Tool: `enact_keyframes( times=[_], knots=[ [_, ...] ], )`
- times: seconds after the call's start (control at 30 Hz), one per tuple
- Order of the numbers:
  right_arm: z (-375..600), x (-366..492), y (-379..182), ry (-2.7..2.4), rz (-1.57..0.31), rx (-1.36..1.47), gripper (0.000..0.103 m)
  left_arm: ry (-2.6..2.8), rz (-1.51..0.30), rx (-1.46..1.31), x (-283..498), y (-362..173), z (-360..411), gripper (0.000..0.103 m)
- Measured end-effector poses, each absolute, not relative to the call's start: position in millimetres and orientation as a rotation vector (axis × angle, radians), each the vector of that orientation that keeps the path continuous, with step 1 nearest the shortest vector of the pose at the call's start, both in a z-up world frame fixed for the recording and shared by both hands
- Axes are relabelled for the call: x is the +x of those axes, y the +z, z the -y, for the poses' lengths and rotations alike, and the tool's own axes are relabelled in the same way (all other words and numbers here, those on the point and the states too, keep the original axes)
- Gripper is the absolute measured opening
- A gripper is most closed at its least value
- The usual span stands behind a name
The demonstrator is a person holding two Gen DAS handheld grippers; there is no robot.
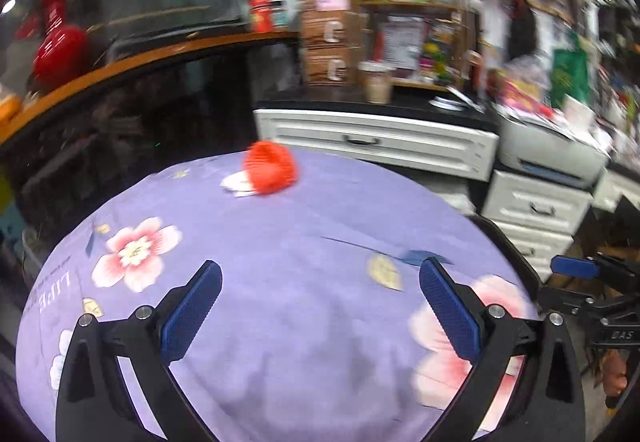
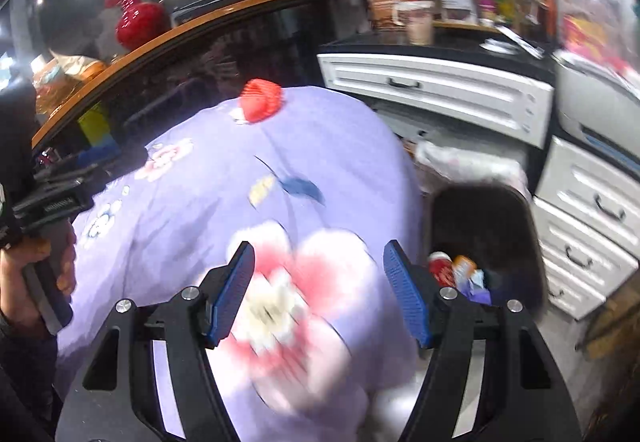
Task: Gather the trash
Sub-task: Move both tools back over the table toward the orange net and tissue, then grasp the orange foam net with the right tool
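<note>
Blue pads: ribbed rubbery faces on black plastic fingers, both views, lower part of the frame.
Left gripper [image 1: 320,306]: released, jaws wide apart, only cloth between them; its base is cut off by the bottom edge.
Right gripper [image 2: 320,292]: released too, nothing between the pads; a blurred pink flower print lies beneath it.
Desk [image 1: 280,242]: covered by a soft lilac cloth printed with pink-and-white blossoms, bulging in the fisheye.
Hand [image 2: 24,274]: at the left edge of the right wrist view, wrapped round a grey handle, partly cut off.
Bin [image 2: 532,238]: dark, rounded, smooth-walled, lower right of the right wrist view beside the desk; a red can [image 2: 440,268] and crumpled wrappers sit inside, half hidden behind the finger.
Trash [image 1: 270,172]: a red ridged, cup-like piece at the far edge of the cloth, centre of the frame, on a white scrap; its make is too blurred to tell.
Drawers [image 1: 380,142]: white panelled fronts with dark handles, right of centre.
Vase [image 2: 140,22]: glossy red, upper left, on an orange-edged curved counter.
Shelves: upper right, smeared clutter, not readable.
</note>
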State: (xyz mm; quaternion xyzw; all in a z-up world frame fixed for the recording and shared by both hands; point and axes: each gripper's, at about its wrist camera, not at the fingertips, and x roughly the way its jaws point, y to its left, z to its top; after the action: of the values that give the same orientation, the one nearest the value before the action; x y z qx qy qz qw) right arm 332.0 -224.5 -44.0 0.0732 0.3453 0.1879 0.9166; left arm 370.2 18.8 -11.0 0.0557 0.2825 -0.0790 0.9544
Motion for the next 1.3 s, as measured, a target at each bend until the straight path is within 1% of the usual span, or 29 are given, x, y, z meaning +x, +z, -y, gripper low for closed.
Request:
enact_keyframes(
  times=[0.07, 0.27, 0.37, 0.5, 0.67, 0.77, 1.07, 1.13, 1.2, 1.23, 1.27, 1.3],
  knots=[
    [201, 354, -35, 0.417, -0.727, 0.138, 0.071, -0.137, -0.592, 0.083, 385, -14, -38, 0.098],
    [137, 436, -20, 0.487, -0.787, 0.134, 0.071, -0.071, -0.659, 0.018, 427, -27, -86, 0.098],
    [110, 481, -18, 0.504, -0.806, 0.152, 0.071, -0.043, -0.647, -0.025, 437, -29, -102, 0.098],
    [76, 534, -21, 0.473, -0.827, 0.124, 0.071, -0.036, -0.642, -0.088, 441, -30, -116, 0.098],
    [48, 588, -30, 0.441, -0.857, 0.114, 0.071, 0.011, -0.607, -0.080, 437, -28, -125, 0.098],
    [31, 624, -38, 0.398, -0.891, 0.114, 0.071, 0.002, -0.582, -0.121, 435, -25, -132, 0.098],
    [6, 662, -52, 0.342, -0.916, 0.102, 0.071, -0.010, -0.611, -0.129, 439, -32, -135, 0.098],
    [6, 663, -55, 0.346, -0.917, 0.115, 0.067, -0.011, -0.609, -0.127, 438, -33, -133, 0.098],
    [5, 664, -57, 0.365, -0.934, 0.117, 0.048, -0.012, -0.613, -0.125, 437, -35, -132, 0.098],
    [4, 662, -58, 0.368, -0.934, 0.112, 0.043, -0.012, -0.618, -0.125, 438, -36, -132, 0.098],
    [4, 661, -58, 0.373, -0.932, 0.105, 0.033, -0.011, -0.622, -0.125, 438, -37, -132, 0.098],
    [3, 658, -57, 0.384, -0.922, 0.093, 0.027, -0.010, -0.624, -0.125, 439, -38, -131, 0.098]
  ],
)
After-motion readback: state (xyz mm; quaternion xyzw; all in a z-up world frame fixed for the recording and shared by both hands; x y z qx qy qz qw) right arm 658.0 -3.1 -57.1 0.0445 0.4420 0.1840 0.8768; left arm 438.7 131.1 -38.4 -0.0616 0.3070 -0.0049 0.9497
